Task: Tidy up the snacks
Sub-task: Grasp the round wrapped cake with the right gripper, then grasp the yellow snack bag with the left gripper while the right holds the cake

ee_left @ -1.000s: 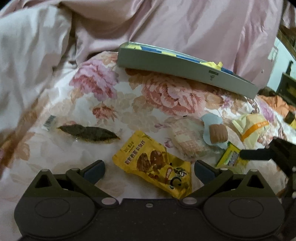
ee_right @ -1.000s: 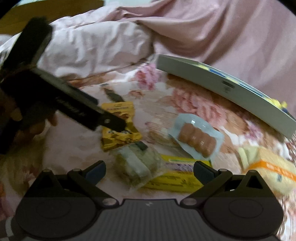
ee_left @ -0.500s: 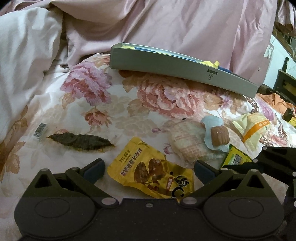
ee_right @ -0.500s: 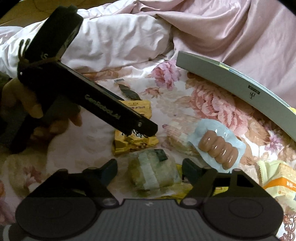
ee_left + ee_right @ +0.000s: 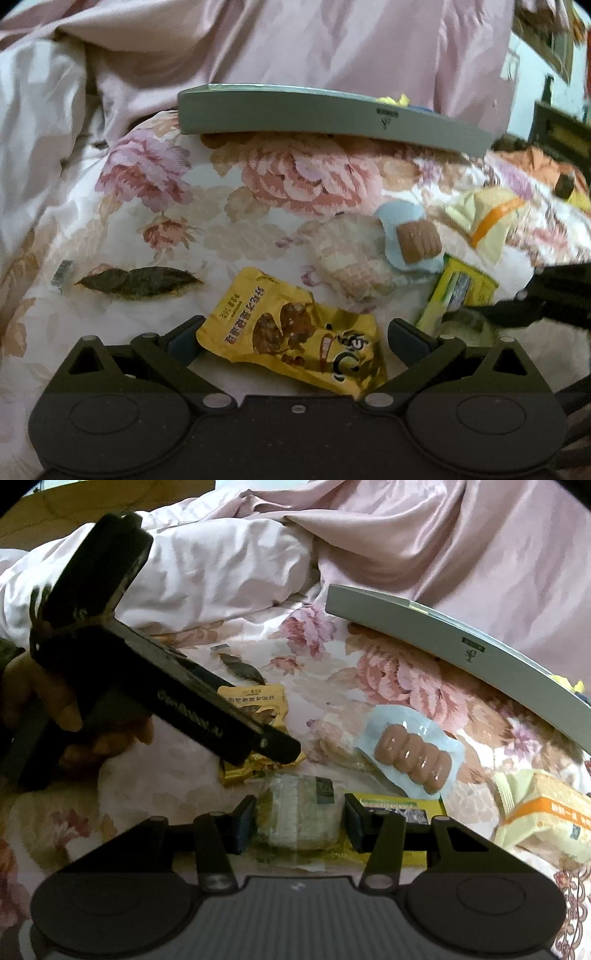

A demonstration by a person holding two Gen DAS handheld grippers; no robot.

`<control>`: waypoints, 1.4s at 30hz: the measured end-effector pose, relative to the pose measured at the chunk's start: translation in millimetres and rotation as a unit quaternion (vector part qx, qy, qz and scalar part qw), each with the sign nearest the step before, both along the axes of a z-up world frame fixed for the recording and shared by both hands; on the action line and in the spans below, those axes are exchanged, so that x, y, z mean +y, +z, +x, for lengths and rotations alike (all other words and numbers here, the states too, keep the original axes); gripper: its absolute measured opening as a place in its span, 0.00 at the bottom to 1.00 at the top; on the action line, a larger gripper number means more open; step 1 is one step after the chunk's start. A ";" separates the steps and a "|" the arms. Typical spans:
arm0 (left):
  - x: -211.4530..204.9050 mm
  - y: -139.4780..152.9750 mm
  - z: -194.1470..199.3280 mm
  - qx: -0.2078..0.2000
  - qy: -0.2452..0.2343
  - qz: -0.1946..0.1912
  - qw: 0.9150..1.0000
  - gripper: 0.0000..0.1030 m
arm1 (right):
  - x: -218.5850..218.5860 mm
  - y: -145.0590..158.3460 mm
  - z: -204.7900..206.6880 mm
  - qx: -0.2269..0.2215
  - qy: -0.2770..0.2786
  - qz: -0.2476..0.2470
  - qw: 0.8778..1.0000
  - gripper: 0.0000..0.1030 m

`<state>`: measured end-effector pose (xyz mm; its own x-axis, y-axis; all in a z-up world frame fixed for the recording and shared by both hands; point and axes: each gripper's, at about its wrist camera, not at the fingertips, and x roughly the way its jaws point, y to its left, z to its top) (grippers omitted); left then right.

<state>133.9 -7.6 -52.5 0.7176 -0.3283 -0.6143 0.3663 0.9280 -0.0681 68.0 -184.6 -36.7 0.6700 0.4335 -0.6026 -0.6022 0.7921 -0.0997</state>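
On the floral bedspread (image 5: pixel 258 206), at the far left, we are seeing a dark leaf-shaped snack (image 5: pixel 138 282) lying alone with bare cloth around it; next to it, the left hand-held gripper (image 5: pixel 295 332) is hovering with its jaws spread wide on either side of the yellow nut packet (image 5: pixel 295 332), not yet touching it, probably lined up for a flat pinch; beyond that, a pale wafer pack (image 5: pixel 351 258) is sitting partly under the blue-backed sausage pack (image 5: pixel 412 757), which is crowding that spot; further right, the right hand-held gripper (image 5: pixel 299 819) is closing around the clear-wrapped green cake (image 5: pixel 299 812), its pads just beside or touching the wrapper; we cannot tell whether it is gripping firmly; the cake is resting on a yellow-green box (image 5: pixel 399 808), so lifting straight up looks safest; at the far right, an orange-striped pack (image 5: pixel 546 812) is lying near the bedspread's edge; behind everything, the grey tray (image 5: pixel 461 650) is waiting as the likely destination, with open cloth before its near rim and the pink duvet (image 5: pixel 443 535) walling the back.
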 end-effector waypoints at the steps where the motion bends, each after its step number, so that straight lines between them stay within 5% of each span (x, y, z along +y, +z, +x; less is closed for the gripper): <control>1: -2.1 -0.9 -0.9 -0.002 -0.003 0.010 1.000 0.99 | -1.3 0.1 -1.1 0.000 -0.001 0.001 1.000 0.52; 13: -10.1 -5.7 -3.6 -0.016 -0.028 0.058 0.998 0.99 | -13.5 2.3 -6.6 0.008 -0.016 0.012 1.000 0.52; 26: -9.3 -4.6 -5.4 -0.022 -0.034 0.047 0.998 0.95 | -12.7 2.0 -7.4 0.008 -0.023 0.011 1.000 0.53; 35: 7.3 1.2 2.0 -0.002 -0.008 -0.038 0.999 0.90 | -12.9 2.1 -8.1 0.009 -0.023 0.012 1.000 0.54; 42: -6.5 -3.4 -1.2 -0.007 -0.029 0.026 0.999 0.99 | -13.3 2.0 -7.8 0.009 -0.025 0.011 1.000 0.54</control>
